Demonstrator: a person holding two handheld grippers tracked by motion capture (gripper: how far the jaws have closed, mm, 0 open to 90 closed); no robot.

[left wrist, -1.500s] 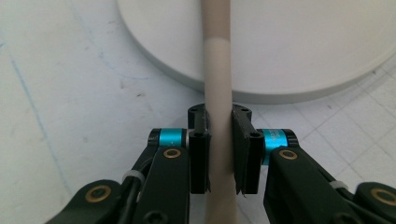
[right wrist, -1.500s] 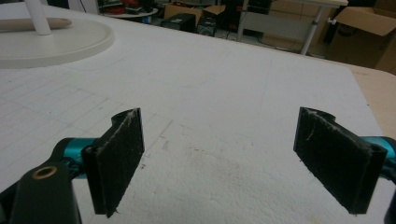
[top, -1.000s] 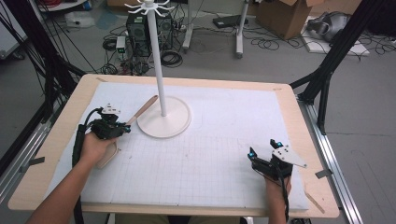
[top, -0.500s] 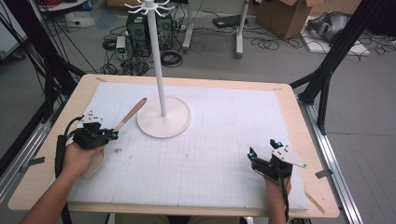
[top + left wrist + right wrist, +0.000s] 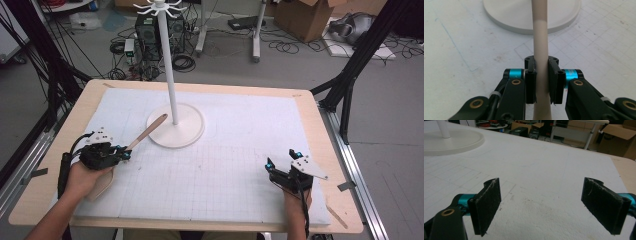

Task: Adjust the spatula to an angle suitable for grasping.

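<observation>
We see the left gripper (image 5: 121,154) with its jaws clamped on a wooden spoon's handle (image 5: 540,50), which runs ahead of them, its far end over the white stand base (image 5: 192,131); the right gripper (image 5: 549,207) holds nothing, jaws wide over the desk (image 5: 310,107).

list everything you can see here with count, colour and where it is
wooden spoon: 1, light wood, clamped by its handle, far end over the stand's base
stand: 1, white, round base and tall pole, far centre of the mat
mat: 1, white with grid lines, covering the table
table: 1, light wood
left gripper: 1, black, shut on the spoon, near left
right gripper: 1, black, open, near right
</observation>
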